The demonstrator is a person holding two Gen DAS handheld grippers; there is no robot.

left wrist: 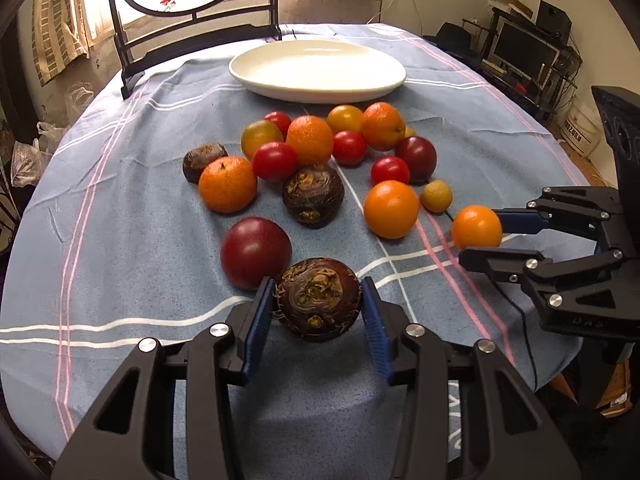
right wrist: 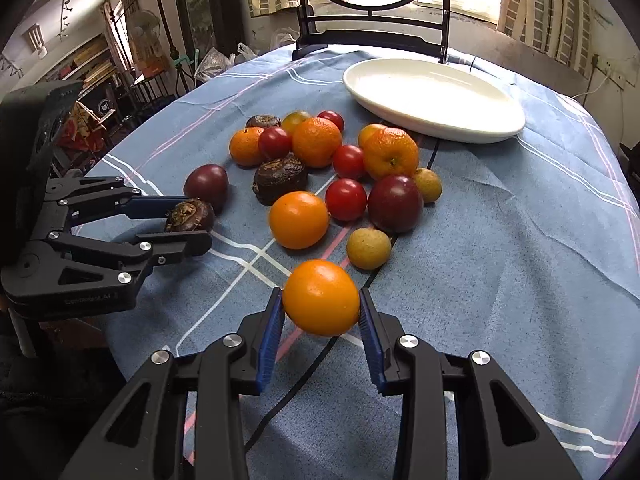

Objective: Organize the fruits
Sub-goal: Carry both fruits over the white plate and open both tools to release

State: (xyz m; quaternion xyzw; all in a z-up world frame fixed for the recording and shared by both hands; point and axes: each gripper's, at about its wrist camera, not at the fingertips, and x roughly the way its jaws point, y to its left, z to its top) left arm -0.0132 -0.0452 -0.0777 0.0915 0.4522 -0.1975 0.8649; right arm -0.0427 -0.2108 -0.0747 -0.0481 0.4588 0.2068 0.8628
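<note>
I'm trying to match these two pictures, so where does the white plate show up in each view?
Left wrist view: the white plate sits top centre, beyond the pile of fruit.
Right wrist view: the white plate sits upper right, beyond the fruit.
Shared landmark: the black round-backed chair stands just behind the plate in both views.

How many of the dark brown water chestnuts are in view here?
3. One water chestnut is clamped in the left hand-held gripper; one lies mid-pile; one sits at the pile's edge, touching a tangerine. Others may hide behind fruit.
</note>
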